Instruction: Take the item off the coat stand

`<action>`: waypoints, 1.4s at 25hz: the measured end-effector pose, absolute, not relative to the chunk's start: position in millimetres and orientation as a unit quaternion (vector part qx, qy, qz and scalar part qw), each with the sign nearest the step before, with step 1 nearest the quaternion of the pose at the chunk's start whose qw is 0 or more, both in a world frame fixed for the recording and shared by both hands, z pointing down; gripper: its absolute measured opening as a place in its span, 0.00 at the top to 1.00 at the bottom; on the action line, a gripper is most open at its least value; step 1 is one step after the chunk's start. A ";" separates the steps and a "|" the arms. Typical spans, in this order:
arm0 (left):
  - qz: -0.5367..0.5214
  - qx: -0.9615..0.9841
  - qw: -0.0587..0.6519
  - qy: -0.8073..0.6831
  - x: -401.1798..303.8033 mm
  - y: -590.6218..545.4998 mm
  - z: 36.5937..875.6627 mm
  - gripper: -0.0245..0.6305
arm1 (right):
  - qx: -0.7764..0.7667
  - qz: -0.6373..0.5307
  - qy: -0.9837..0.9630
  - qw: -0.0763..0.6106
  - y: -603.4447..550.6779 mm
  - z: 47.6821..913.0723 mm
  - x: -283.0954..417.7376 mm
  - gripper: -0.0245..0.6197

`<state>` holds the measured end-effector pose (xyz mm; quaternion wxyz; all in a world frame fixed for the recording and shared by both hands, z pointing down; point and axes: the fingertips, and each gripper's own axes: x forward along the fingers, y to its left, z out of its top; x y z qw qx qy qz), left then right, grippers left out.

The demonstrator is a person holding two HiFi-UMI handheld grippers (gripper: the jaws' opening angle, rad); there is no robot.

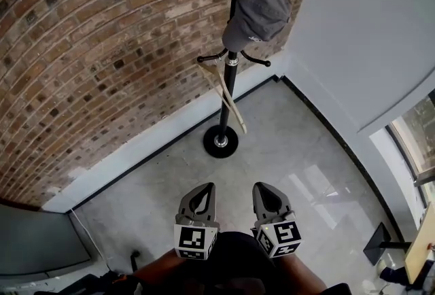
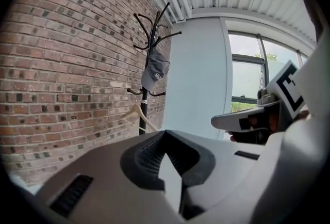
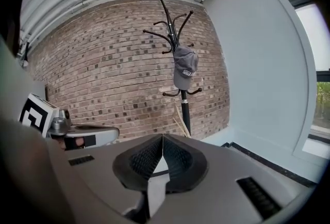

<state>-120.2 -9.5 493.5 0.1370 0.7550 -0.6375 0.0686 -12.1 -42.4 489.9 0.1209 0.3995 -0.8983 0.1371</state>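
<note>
Open floor (image 1: 292, 158) before coat stand (image 1: 230, 83); brick wall (image 1: 102, 35) and white wall (image 1: 360, 28) close the corner behind.

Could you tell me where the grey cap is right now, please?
The cap hangs top centre of the head view on the black coat stand, above a wooden hanger, beside the brick wall.

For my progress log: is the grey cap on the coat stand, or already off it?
On. The grey cap hangs high on the coat stand, above its lower hooks and well clear of the floor.
</note>
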 end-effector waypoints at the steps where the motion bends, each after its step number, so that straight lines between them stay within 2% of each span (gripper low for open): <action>1: 0.065 0.757 0.135 -0.636 -125.4 -14.2 491.4 0.92 | 0.400 0.137 -0.898 0.119 -47.3 488.2 -18.3 0.94; 12: 0.061 0.731 0.111 -0.671 -189.1 -43.3 478.8 0.92 | 0.380 0.144 -0.909 0.093 -99.2 478.5 -75.0 0.94; 19: 0.079 0.712 0.097 -0.691 -204.5 -72.5 470.4 0.92 | 0.347 0.175 -0.920 0.054 -161.6 471.4 -97.2 0.94; 27: 0.092 0.708 0.066 -0.697 -212.3 -145.4 438.6 0.92 | 0.309 0.210 -0.927 -0.029 -256.0 436.2 -116.4 0.94; 35: 0.110 0.706 0.047 -0.698 -208.4 -198.0 423.5 0.92 | 0.199 0.332 -0.906 -0.169 -339.0 421.4 -129.6 0.93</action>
